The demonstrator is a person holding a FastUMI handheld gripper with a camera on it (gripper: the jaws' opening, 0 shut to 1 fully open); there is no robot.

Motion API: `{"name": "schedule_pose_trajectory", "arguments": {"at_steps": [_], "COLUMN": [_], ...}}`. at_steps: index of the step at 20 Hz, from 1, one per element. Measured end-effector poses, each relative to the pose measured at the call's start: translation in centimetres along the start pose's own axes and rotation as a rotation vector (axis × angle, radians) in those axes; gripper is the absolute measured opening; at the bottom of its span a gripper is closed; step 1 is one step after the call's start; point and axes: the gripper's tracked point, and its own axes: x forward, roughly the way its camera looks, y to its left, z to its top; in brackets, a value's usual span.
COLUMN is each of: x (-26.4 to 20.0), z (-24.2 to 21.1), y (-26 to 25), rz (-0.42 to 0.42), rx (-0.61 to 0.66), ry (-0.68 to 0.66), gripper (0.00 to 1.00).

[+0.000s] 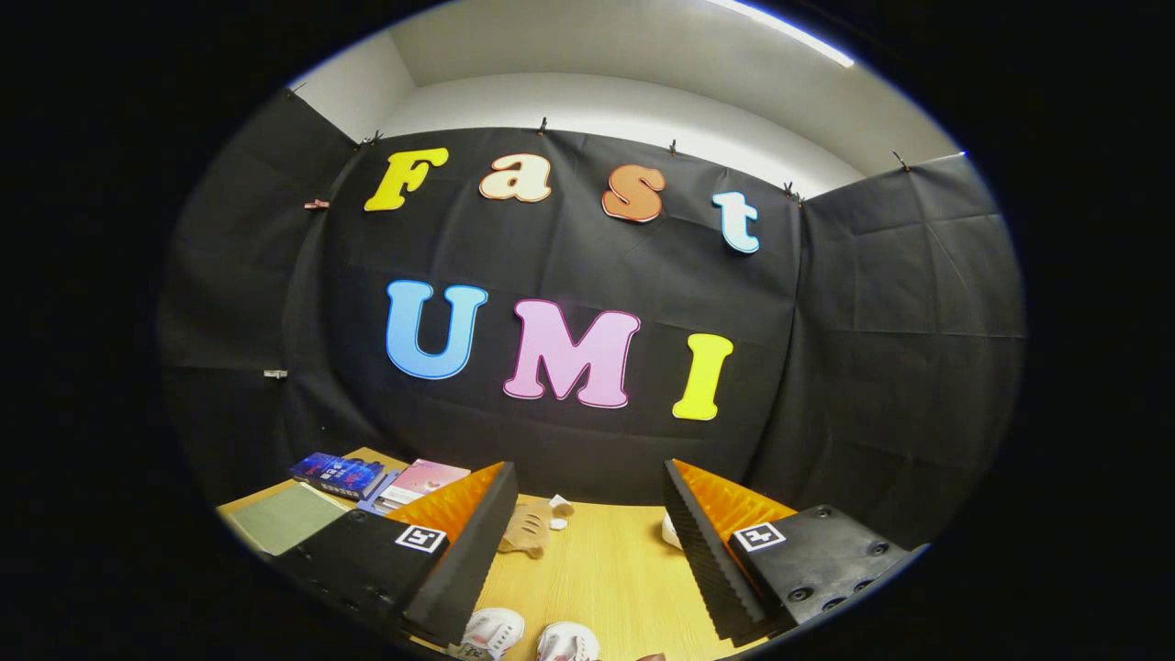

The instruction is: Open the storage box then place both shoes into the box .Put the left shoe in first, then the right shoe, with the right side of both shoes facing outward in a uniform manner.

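Between the fingers, low at about 6 o'clock, lay the two shoes: one (491, 633) just beside the left finger's tip and the other (567, 641) next to it, both cut off so that I could not tell left shoe from right. The gripper (587, 569) stood wide open over the table (606, 560), holding nothing, its fingers (459, 560) well apart and raised clear of the wood.

Ahead, around 12 o'clock from the shoes, a tan toy (527, 530) rested near the left finger, with a small white bit (560, 506) just beyond it. Something white (670, 531) peeked out from behind the right finger at roughly 2 o'clock. Off at 10 o'clock sat a stack of books (367, 477) and a green pad (286, 517). No box could be made out, so the opening step looked not yet begun.

Risks, as I judged them: the box had to be opened first, and reaching for a shoe now would break the order. With the shoes so close together and only partly seen, the wrong one could be taken first, or both nudged at once by wide fingers. A grasp on the soft upper might let the shoe twist, leaving the wrong side facing outward. The toy near the left finger could be knocked on any forward sweep.
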Motion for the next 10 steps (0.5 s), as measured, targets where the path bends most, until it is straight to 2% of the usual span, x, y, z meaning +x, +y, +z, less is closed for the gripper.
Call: {"name": "schedule_pose_trajectory", "arguments": {"at_steps": [7, 9, 10], "x": [0.2, 0.2, 0.3], "z": [-0.2, -0.2, -0.5], "y": [0.3, 1.1, 2.1], "rz": [0.007, 0.04, 0.083], "rx": [0.012, 0.02, 0.034], "ry": [0.011, 0.015, 0.027], "gripper": [0.97, 0.97, 0.97]}}
